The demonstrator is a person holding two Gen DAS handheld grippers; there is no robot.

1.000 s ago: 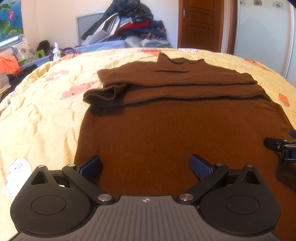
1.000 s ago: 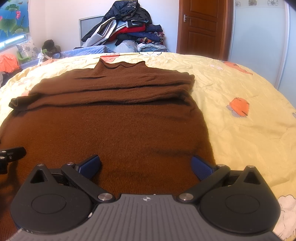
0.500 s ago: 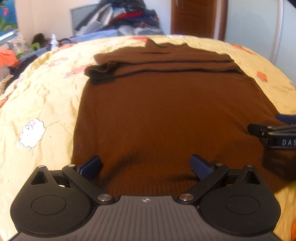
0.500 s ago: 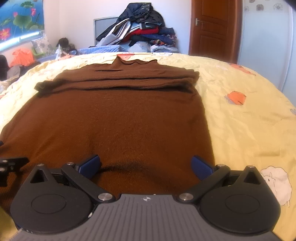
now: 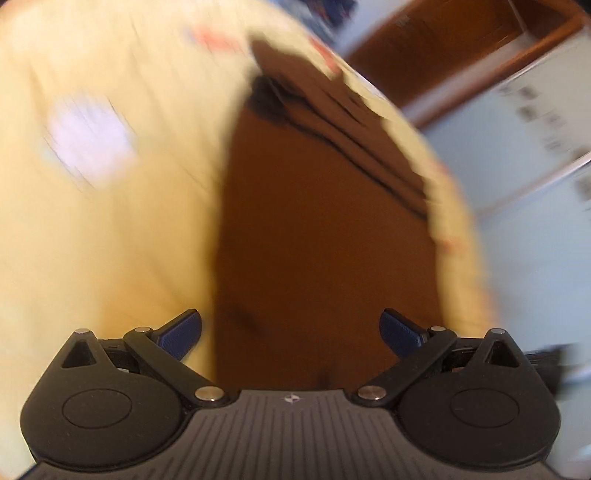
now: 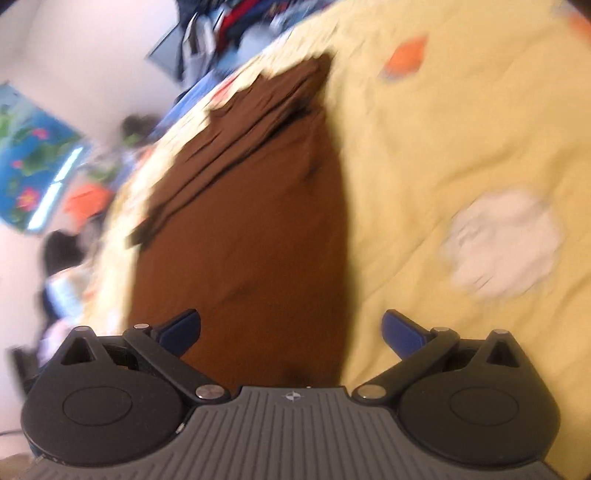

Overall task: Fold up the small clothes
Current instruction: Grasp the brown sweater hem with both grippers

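Observation:
A brown knit sweater (image 5: 325, 229) lies flat on the yellow bedspread (image 5: 110, 229), its sleeves folded across the far chest part. Both views are tilted and motion-blurred. My left gripper (image 5: 290, 334) is open and empty, low over the sweater's near hem at its left edge. The sweater also shows in the right wrist view (image 6: 251, 229). My right gripper (image 6: 290, 332) is open and empty over the near hem at the sweater's right edge, one fingertip over the bedspread (image 6: 461, 147). A dark blur at the left wrist view's right edge is probably the right gripper.
A pile of clothes (image 6: 221, 26) sits beyond the bed's far end. A wooden door (image 5: 461, 44) and a pale wardrobe (image 5: 535, 166) stand on the right. A blue flower picture (image 6: 29, 166) hangs on the left wall. White sheep prints (image 6: 502, 243) mark the bedspread.
Both grippers have drawn back to the sweater's near hem and rolled sideways, left toward the left edge, right toward the right edge. Both stay open. The sweater has not moved.

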